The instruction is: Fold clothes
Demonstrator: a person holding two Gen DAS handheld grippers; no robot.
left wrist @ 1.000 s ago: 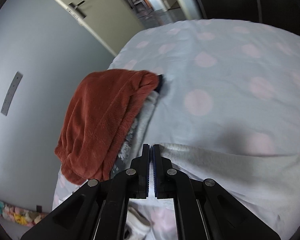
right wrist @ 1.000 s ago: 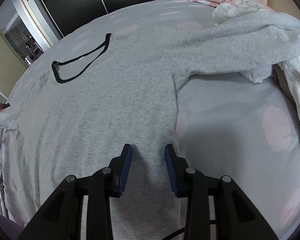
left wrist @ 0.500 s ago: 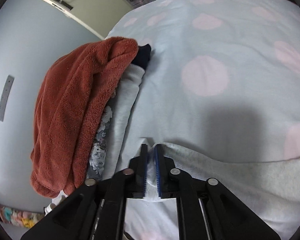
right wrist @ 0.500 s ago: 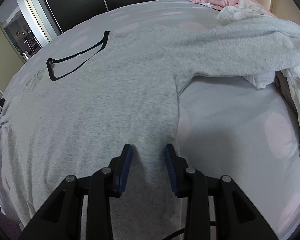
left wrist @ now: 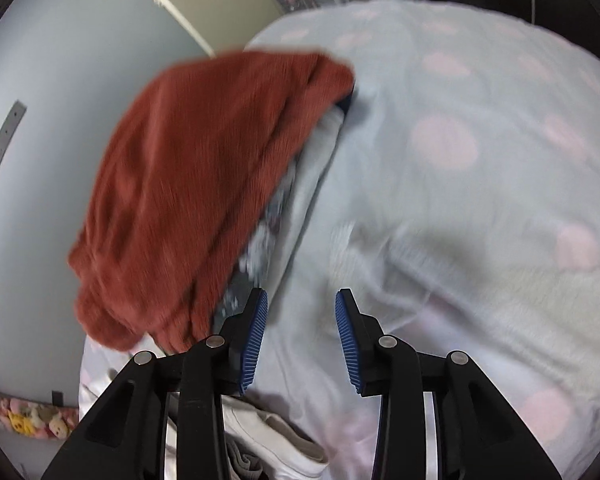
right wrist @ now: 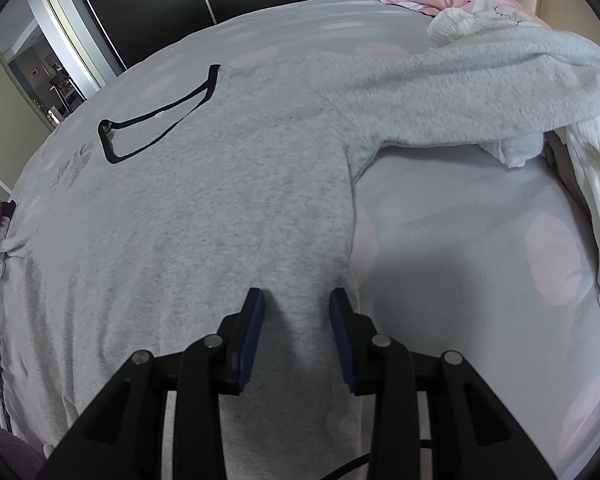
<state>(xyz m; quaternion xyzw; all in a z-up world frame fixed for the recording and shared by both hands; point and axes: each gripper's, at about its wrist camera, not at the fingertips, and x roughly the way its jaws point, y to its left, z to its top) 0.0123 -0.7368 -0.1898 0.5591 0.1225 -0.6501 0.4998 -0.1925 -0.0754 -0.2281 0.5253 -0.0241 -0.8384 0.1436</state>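
A grey sweatshirt (right wrist: 204, 216) with a black-trimmed neckline (right wrist: 156, 120) lies spread flat on the bed (right wrist: 460, 248), whose cover is pale with pink dots. One sleeve (right wrist: 452, 92) runs out from the body of the sweatshirt and drapes over a heap of white and pink clothes (right wrist: 588, 168) at the far right edge of the bed. The other sleeve's cuff (left wrist: 342, 248) lies loose on the cover on the sweatshirt's opposite side.

The right tongs (right wrist: 296, 334) hang over the sweatshirt's lower body, just inside its side seam, pads apart with grey cloth showing between them but not pinched.

The left tongs (left wrist: 301, 334) have just been opening; their blue pads stand apart above the bed cover, with nothing clamped, and the cuff lies just beyond them. The view from these tongs is blurred.

Beside that cuff, on the side away from the sweatshirt's body, sits a stack of folded clothes (left wrist: 296, 184) topped by a rust-red fleece (left wrist: 196, 184), at the edge of the bed.
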